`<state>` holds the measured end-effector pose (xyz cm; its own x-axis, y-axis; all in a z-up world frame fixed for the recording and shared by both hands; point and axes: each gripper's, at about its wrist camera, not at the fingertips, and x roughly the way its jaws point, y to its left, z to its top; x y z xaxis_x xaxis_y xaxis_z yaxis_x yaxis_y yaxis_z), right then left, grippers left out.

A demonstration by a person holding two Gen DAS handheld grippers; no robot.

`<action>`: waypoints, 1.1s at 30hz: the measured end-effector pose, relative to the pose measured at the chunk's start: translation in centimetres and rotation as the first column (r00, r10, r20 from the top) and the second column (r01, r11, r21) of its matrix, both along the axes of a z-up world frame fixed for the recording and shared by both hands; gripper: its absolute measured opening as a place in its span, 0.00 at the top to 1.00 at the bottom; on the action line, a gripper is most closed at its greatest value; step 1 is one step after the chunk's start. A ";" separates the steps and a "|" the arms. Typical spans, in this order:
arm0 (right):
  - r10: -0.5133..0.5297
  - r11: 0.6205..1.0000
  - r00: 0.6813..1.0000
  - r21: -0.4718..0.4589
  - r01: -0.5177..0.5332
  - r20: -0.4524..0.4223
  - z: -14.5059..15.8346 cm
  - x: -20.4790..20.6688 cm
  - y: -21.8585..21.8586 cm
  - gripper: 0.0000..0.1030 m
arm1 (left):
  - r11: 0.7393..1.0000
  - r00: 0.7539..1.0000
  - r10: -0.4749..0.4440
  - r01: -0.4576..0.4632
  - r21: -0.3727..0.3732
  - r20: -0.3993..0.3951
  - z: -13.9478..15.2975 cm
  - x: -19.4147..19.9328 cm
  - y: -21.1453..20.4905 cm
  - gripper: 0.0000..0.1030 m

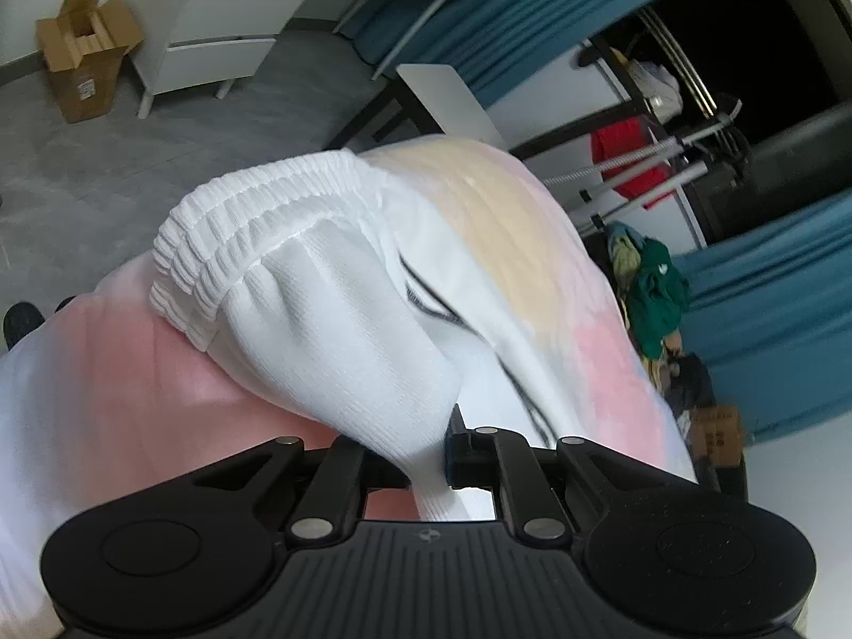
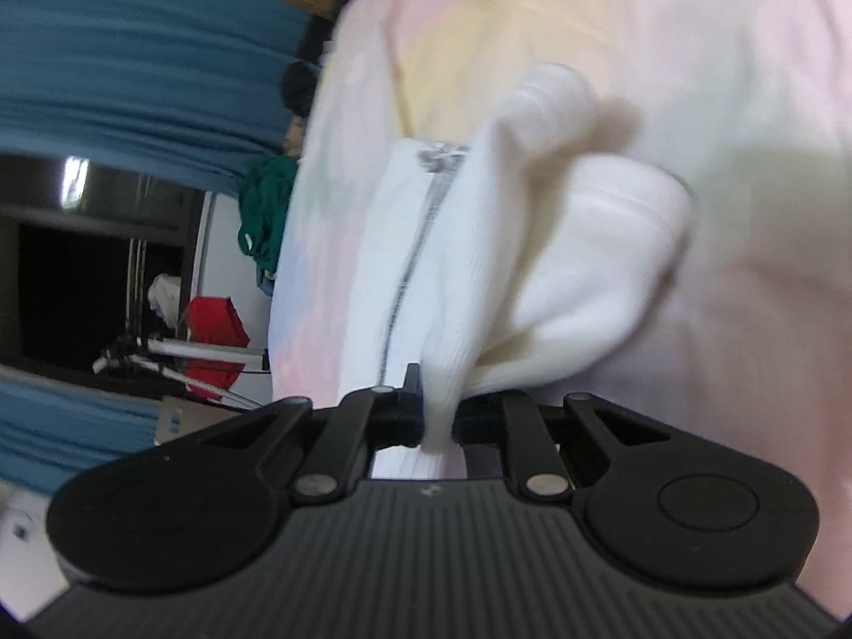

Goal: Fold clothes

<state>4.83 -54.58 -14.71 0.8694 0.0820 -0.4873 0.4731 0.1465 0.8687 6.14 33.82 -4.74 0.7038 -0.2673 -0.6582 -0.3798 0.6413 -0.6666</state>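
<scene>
A white knit garment (image 1: 341, 314) with a ribbed elastic band (image 1: 239, 229) is bunched in front of my left gripper (image 1: 426, 458), which is shut on its fabric. It lies over a pastel pink-and-yellow cloth surface (image 1: 511, 202). In the right wrist view the same white garment (image 2: 532, 266), with a zipper (image 2: 404, 261) running along it, is pinched in my right gripper (image 2: 437, 420), which is shut on a fold. The pastel cloth (image 2: 692, 53) fills the background there. Both views are tilted and blurred.
A pile of green and mixed clothes (image 1: 655, 293) sits at the right. Teal curtains (image 1: 772, 309), a metal rack with a red item (image 1: 628, 160), a white cabinet (image 1: 223, 42) and an open cardboard box (image 1: 85, 53) stand on the grey floor beyond.
</scene>
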 end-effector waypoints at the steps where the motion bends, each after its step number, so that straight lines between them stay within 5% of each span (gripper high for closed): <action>1: -0.003 1.000 1.000 0.014 0.003 0.011 -0.3 0.0 -0.2 0.88 | 1.000 1.000 -0.006 0.006 0.000 0.002 -0.6 -0.2 0.0 0.89; 5: 0.001 1.000 1.000 0.014 -0.001 -0.002 -0.8 -0.3 -0.2 0.88 | 1.000 1.000 -0.010 0.010 0.007 -0.001 -2.5 -0.6 0.2 0.84; 8: 0.006 1.000 1.000 0.009 -0.006 -0.017 -1.1 -0.5 -0.2 0.88 | 1.000 1.000 0.002 -0.002 0.023 0.001 -3.3 -1.4 0.5 0.71; 13: 0.013 1.000 0.999 0.001 -0.013 -0.043 -1.6 -0.8 -0.3 0.87 | 0.991 0.999 -0.031 0.034 0.126 -0.023 -2.7 -3.0 0.3 0.36; 16: 0.015 1.000 0.998 -0.002 -0.015 -0.053 -1.8 -0.8 -0.2 0.87 | 0.972 0.998 -0.052 0.061 0.227 -0.044 -1.4 -4.3 -0.2 0.24; 25: 0.019 1.000 0.998 0.000 -0.019 -0.055 -2.0 -0.4 -0.6 0.86 | 0.883 0.992 -0.116 0.084 0.462 0.040 5.1 -7.5 -4.1 0.13; 33: 0.020 1.000 0.999 -0.008 -0.021 -0.042 -1.9 -0.5 -0.6 0.86 | 0.840 0.956 -0.262 0.157 0.519 0.134 7.3 -4.0 -13.3 0.11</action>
<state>4.33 -55.22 -16.57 0.8462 0.0955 -0.5242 0.5061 0.1636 0.8468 2.10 20.55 2.58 0.7944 -0.0964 -0.5997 -0.0960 0.9550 -0.2807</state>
